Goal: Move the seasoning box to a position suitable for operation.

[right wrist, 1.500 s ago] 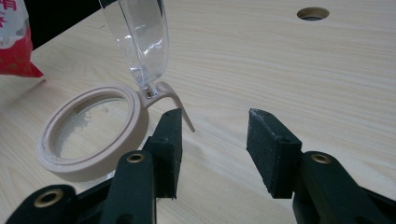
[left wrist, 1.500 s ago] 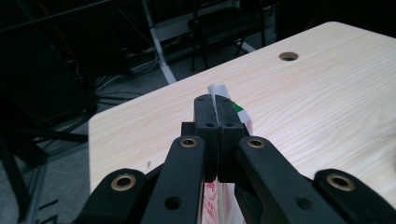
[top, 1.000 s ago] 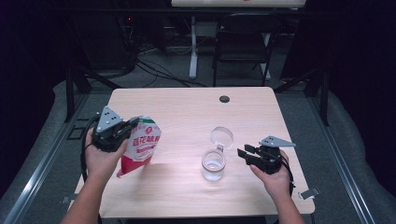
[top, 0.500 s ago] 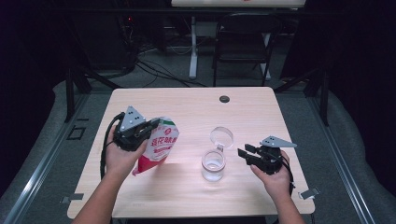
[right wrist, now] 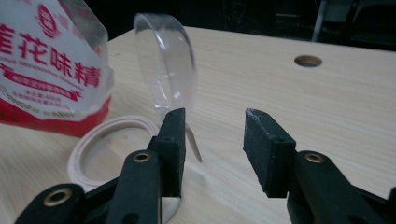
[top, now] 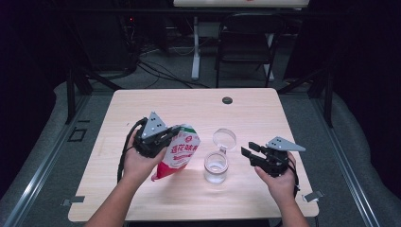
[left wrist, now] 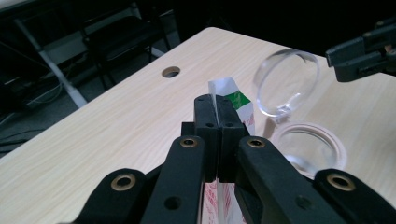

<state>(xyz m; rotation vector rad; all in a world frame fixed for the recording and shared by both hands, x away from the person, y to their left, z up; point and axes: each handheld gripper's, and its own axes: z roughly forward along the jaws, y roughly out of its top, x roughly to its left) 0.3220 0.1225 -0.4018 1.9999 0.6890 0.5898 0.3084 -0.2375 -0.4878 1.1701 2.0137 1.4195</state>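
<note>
Pouch [top: 178,152] pinched by left tongs [left wrist: 217,114]; high view shows print.

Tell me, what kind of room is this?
Probably a lab or recording studio: a bare wooden table under a light, dark curtains all round, cables on the floor and a folding chair behind.

Pale wood-grain table [top: 142,198], smooth and matt, with a faint sheen under the light. Glossy plastic film on the red and white pouch [top: 178,153], slightly crinkled, pinched in the left claw [left wrist: 217,122] of matt black plastic with brass-coloured rivets. Clear smooth glass jar [top: 216,167] just left of the right claw [right wrist: 212,149]; transparent shiny lid [right wrist: 164,65] above it. Rough, worn pads [right wrist: 261,140] on that claw.
</note>
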